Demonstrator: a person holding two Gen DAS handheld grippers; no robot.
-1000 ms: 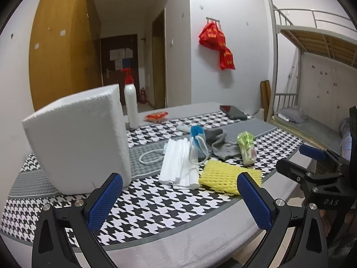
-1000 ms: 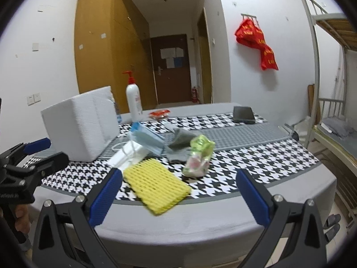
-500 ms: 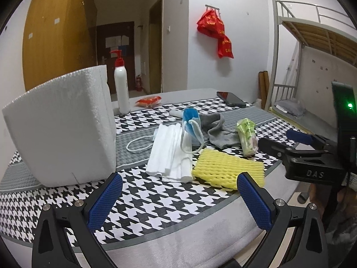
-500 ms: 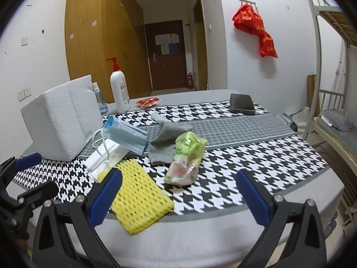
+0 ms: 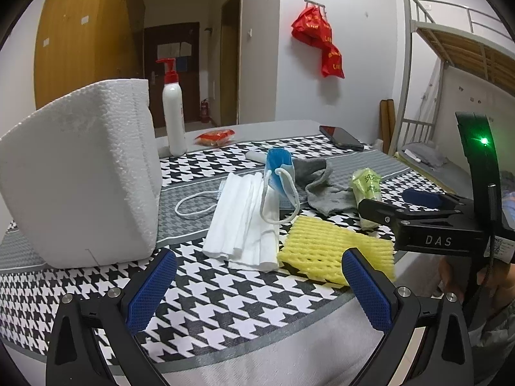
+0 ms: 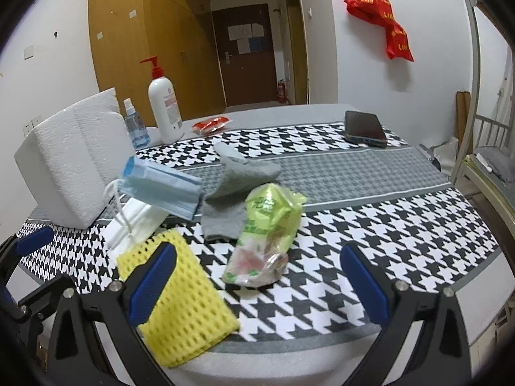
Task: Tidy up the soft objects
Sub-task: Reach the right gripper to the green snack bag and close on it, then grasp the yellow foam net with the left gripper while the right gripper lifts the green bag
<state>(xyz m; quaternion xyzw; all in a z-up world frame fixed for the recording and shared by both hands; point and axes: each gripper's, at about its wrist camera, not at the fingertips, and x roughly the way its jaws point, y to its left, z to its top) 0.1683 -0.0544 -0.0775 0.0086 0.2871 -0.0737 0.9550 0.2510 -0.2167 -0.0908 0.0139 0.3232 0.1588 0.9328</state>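
A yellow foam net point(image 5: 334, 252) point(image 6: 180, 296) lies at the table's front edge. Beside it are white masks point(image 5: 243, 218) point(image 6: 135, 225), a blue mask point(image 5: 280, 173) point(image 6: 161, 186), a grey sock point(image 5: 325, 186) point(image 6: 231, 199) and a green plastic packet point(image 5: 367, 186) point(image 6: 267, 234). A white foam box point(image 5: 80, 177) point(image 6: 70, 164) stands at the left. My left gripper point(image 5: 257, 289) is open and empty, low before the white masks. My right gripper point(image 6: 257, 283) is open and empty, just in front of the green packet; it also shows in the left wrist view point(image 5: 386, 206).
A pump bottle point(image 5: 173, 119) point(image 6: 164, 109), a small spray bottle point(image 6: 135, 125), a red snack packet point(image 5: 215, 136) point(image 6: 210, 124) and a black phone point(image 5: 344, 136) point(image 6: 365, 127) sit at the back of the houndstooth-covered table point(image 5: 225, 296). A bunk bed frame point(image 5: 450, 80) stands at the right.
Both grippers have moved closer to the table and the objects. The right gripper has come in over the front edge toward the green packet. Nothing has been grasped.
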